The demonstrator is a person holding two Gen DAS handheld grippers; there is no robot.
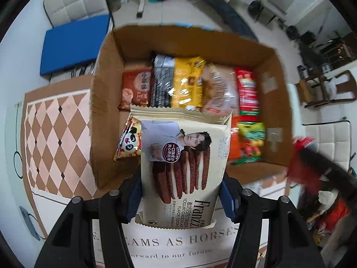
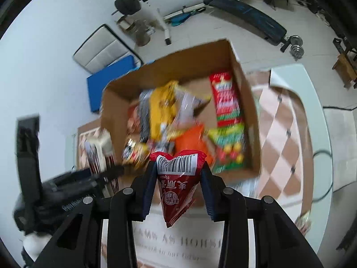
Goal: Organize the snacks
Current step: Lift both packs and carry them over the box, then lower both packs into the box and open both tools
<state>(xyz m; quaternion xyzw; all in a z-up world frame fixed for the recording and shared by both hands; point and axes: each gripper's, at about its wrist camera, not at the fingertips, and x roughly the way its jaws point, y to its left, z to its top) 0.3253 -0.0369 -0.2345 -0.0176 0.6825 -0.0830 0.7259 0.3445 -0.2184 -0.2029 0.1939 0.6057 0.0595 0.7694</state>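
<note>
Both my grippers pinch packets: left gripper [image 1: 180,192] clamps the cookie pack [image 1: 180,169] over the box [image 1: 104,102] front; right gripper [image 2: 178,178] squeezes a red sachet [image 2: 178,178]. I should lower the pack flat beside the panda bag [image 1: 129,140], then let go

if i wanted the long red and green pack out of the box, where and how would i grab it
Probably take the red and green pack by its two long edges near the middle, coming straight down from above. It lies flat and narrow along the cardboard box right wall, with other snacks close on its left, so fingers may fit only from overhead.
</note>
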